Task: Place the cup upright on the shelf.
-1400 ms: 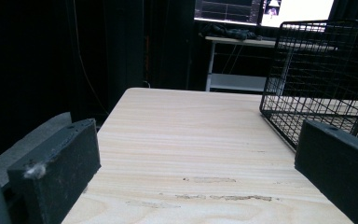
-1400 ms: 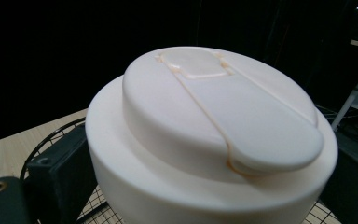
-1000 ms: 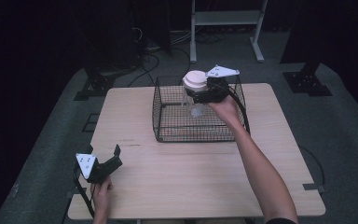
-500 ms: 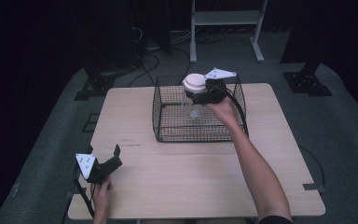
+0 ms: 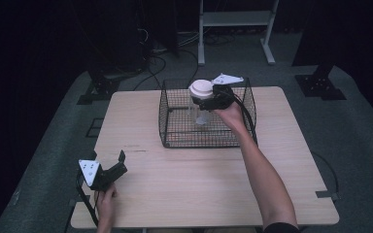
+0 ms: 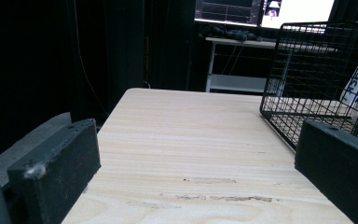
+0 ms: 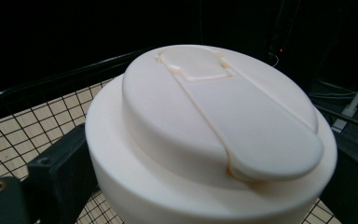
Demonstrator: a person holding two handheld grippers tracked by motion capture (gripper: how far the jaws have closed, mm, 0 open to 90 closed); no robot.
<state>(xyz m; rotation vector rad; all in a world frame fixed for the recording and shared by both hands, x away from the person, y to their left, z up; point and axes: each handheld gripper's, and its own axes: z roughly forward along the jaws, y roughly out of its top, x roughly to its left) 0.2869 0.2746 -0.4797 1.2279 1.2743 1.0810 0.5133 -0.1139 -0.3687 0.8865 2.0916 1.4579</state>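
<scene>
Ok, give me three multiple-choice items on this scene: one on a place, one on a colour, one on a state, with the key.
1. Where is the bottle?
A. Lying on the bare table
B. Held over the wire basket
C. On the floor

2. What colour is the bottle's lid?
A. White
B. Red
C. Green

3. How does the left gripper stand?
A. Shut on the bottle
B. Shut on the basket
C. Open, holding nothing

Key: 1 B, the right gripper clamps it above the basket in the high view. 2 A, the cap looks white in the right gripper view. 3 C, its jaws stand apart over the table.
</scene>
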